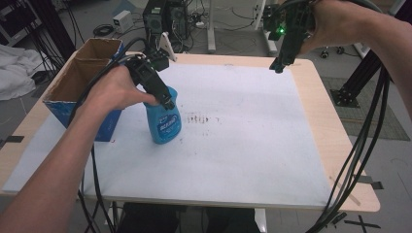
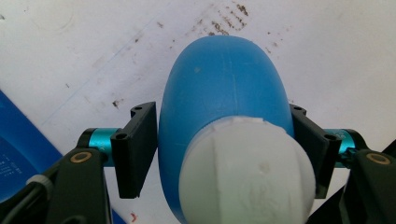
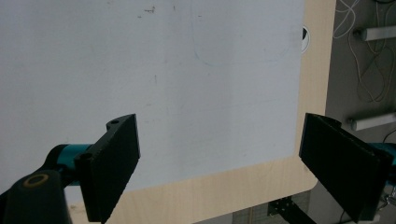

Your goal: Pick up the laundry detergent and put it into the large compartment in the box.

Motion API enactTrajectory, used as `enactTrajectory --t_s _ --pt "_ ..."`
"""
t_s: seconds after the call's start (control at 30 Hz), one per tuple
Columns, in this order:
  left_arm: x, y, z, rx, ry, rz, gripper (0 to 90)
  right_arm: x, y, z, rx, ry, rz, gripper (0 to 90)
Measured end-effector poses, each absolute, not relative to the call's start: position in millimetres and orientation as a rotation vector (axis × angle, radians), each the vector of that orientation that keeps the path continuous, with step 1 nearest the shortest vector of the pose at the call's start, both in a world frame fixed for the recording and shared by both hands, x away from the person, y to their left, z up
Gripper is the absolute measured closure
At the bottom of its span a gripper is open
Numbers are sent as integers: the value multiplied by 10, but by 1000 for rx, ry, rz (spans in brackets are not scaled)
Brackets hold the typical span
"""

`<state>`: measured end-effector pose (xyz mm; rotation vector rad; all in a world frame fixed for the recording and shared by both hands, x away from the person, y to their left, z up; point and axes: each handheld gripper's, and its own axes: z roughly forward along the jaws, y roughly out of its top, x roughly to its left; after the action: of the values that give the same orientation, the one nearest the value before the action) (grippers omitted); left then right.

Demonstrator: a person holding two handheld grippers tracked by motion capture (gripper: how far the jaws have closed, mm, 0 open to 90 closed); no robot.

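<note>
In the high view, a light wooden desk (image 1: 335,141) carries a white sheet (image 1: 252,141) across most of its top. Left of centre, a blue plastic bottle with a printed label (image 1: 164,121) stands upright on the sheet, just beside an open brown cardboard box with blue sides (image 1: 80,85) at the left edge of the frame. The left gripper (image 1: 166,98) reaches down onto the bottle's top from the upper left. The right gripper (image 1: 278,65) hangs in the upper right of the frame, above the desk's far edge, well apart from the bottle.

In the left gripper view, the black fingers (image 2: 135,149) are clamped on both sides of the blue bottle, whose white cap (image 2: 245,175) sits at lower centre. Dark specks (image 2: 224,23) mark the sheet above.

In the right gripper view, the fingers (image 3: 114,163) stand spread wide with nothing between them, over the sheet and the desk's rounded corner at lower right.
</note>
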<state>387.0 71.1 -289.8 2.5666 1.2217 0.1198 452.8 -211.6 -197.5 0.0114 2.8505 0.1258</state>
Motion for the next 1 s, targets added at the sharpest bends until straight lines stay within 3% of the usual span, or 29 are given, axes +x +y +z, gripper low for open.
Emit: enactTrajectory --t_s 0.17,0.83,1.0 --pt "3876 674 -2921 2579 1210 112 373 4526 -2116 -1972 8 2849 127 116" --pt "3908 666 -2818 2633 1179 101 382 4508 -2162 -1947 22 2844 133 116" --pt "3971 694 -2417 2646 1144 119 382 4512 -2159 -1947 24 2843 129 116"
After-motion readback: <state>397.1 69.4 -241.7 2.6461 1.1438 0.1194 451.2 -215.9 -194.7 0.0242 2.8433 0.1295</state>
